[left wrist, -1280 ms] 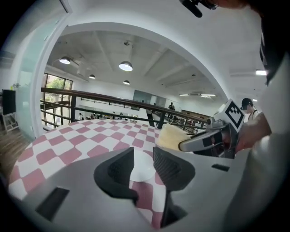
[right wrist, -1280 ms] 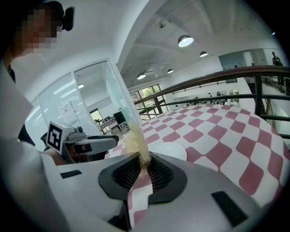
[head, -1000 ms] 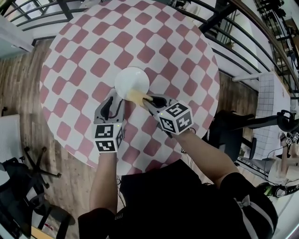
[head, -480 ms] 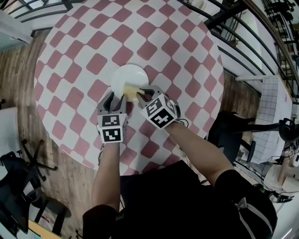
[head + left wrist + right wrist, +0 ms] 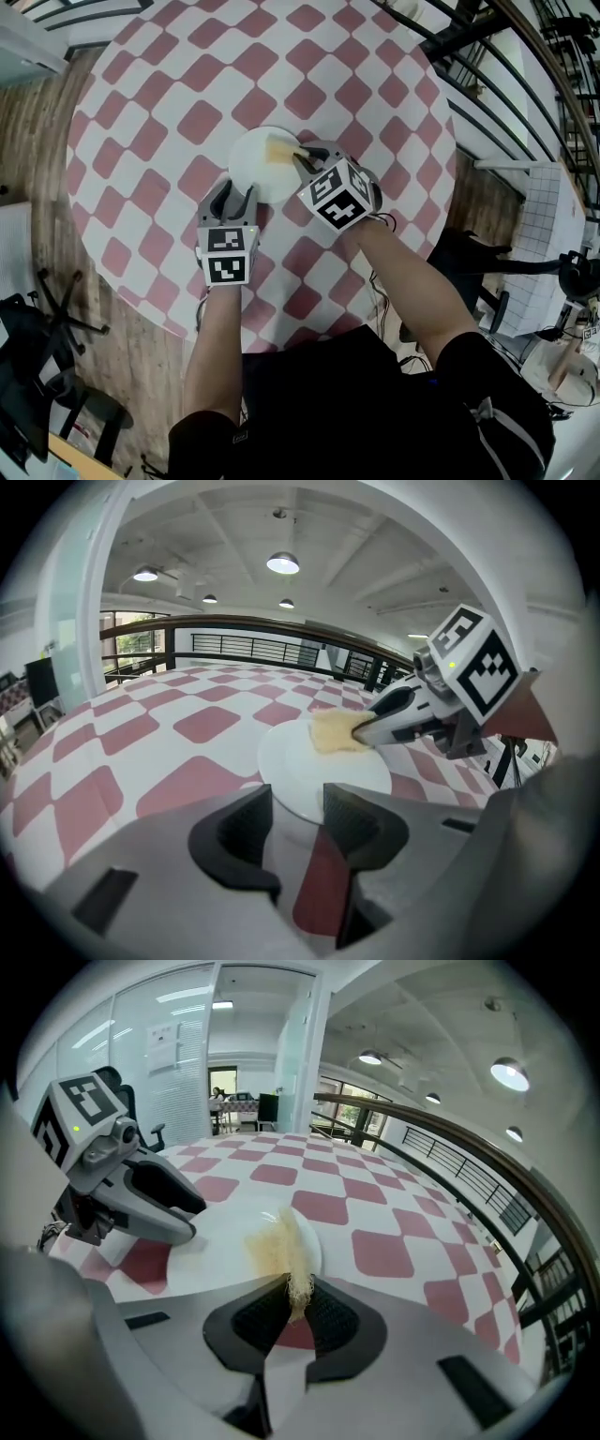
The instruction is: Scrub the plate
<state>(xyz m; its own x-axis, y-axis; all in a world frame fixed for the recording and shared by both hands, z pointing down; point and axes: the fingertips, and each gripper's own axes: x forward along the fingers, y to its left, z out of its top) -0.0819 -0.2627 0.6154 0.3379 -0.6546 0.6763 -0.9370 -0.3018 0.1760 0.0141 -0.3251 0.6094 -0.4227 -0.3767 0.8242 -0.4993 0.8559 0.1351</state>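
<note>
- The left gripper (image 5: pixel 234 199) hangs low over the checked surface (image 5: pixel 178 84). Its fingers (image 5: pixel 246 829) are spread and have just been opening.
- The white plate (image 5: pixel 255 169) lies flat on the surface right ahead of those fingers. Its near rim shows in the gap between them, and neither pad presses on it.
- The right gripper (image 5: pixel 302 156) points in from the right of the left fingers, tilted down over the plate's far side.
- Its fingers (image 5: pixel 255 1321) are pinched tight on a yellow sponge (image 5: pixel 279 150), a thin fibrous pad that sticks out past the fingertips.
- The sponge's free end lies against the top of the plate. It is just beyond the right fingertips and toward the far right part of the plate, as seen from the left fingers.
- The two sets of fingers are apart, with most of the plate between them.
- From the right fingers, the left gripper stands off to the left, at the plate's edge.
- A dark railing (image 5: pixel 262 625) curves round the surface well beyond both sets of fingers.
</note>
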